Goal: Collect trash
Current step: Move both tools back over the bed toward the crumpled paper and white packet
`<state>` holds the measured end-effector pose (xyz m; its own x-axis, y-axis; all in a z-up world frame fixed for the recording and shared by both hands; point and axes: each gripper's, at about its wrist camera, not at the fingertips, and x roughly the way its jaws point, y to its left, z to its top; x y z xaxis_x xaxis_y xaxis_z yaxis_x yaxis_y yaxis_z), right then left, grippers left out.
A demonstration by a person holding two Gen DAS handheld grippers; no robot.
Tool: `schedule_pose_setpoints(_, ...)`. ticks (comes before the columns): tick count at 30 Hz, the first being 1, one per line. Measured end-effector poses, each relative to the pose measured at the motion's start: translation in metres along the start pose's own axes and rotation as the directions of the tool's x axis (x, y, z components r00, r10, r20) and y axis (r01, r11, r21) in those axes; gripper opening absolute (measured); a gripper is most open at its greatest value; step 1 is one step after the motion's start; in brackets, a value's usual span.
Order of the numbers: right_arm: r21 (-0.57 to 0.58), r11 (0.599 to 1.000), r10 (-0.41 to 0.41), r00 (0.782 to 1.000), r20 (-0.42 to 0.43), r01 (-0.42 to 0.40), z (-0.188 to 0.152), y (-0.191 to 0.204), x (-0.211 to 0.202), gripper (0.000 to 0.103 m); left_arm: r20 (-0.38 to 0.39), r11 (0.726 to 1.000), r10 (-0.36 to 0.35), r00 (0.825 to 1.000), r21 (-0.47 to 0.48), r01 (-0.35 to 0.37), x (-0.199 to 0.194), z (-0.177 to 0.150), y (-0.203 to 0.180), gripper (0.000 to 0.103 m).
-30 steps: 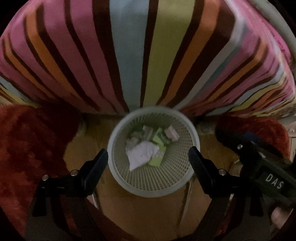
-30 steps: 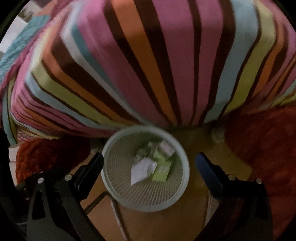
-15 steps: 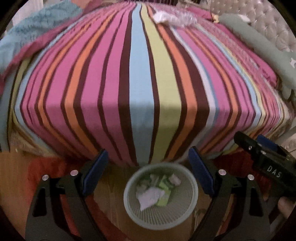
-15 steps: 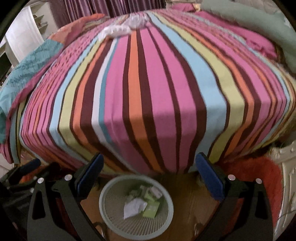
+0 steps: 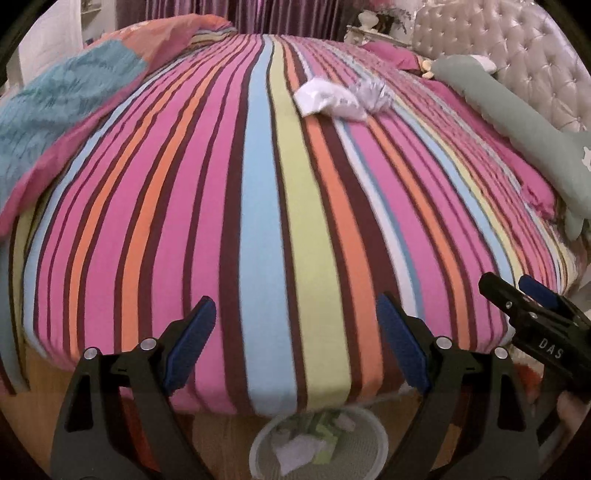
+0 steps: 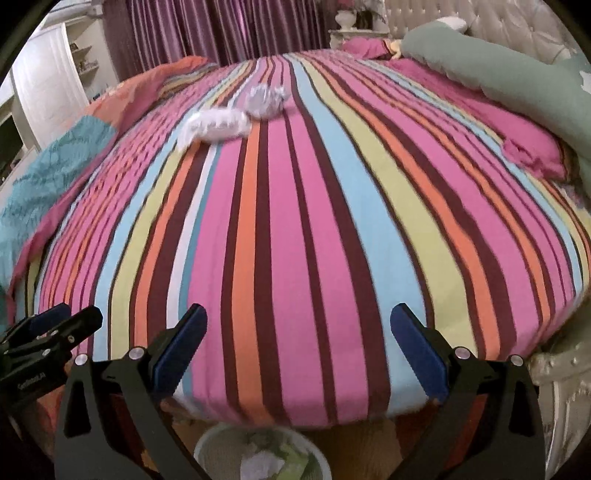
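Observation:
Far back on the striped bed lie two pieces of trash side by side: a crumpled white wad (image 5: 327,99) (image 6: 214,127) and a silvery crumpled wrapper (image 5: 375,94) (image 6: 264,99). A pale mesh wastebasket (image 5: 258,448) (image 6: 205,448) with paper and green scraps inside stands on the floor at the foot of the bed, at each view's bottom edge. My left gripper (image 5: 293,314) stands open over the bed's near edge with nothing between its fingers. My right gripper (image 6: 297,323) is open and empty too. Each gripper shows at the side of the other's view.
The striped bedspread (image 5: 258,221) fills most of both views. A teal and pink quilt (image 5: 62,107) lies at the left, a long green bolster (image 5: 517,125) along the tufted headboard (image 5: 517,44) at the right. Purple curtains (image 6: 221,26) hang behind. Wood floor lies around the basket.
Both grippers have risen and tipped up from over the wastebasket. The basket slid to the bottom edge and the bed top with the two pieces of trash came into view.

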<state>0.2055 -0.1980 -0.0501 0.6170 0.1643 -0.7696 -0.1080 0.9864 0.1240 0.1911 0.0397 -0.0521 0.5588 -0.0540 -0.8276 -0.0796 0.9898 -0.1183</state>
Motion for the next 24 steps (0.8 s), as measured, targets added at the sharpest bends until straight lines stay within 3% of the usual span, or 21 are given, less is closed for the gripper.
schedule_pose_setpoints(16, -0.014, 0.997, 0.082, 0.994, 0.070, -0.081, 0.094, -0.001, 0.031, 0.095, 0.045, 0.994, 0.006, 0.999, 0.105, -0.011, 0.043, 0.102, -0.024, 0.086)
schedule_pose_setpoints(24, -0.033, 0.994, 0.108, 0.991, 0.076, -0.105, 0.136, 0.005, 0.052, 0.095, 0.053, 0.994, -0.004, 0.999, 0.109, -0.001, 0.066, 0.140, -0.028, 0.086)
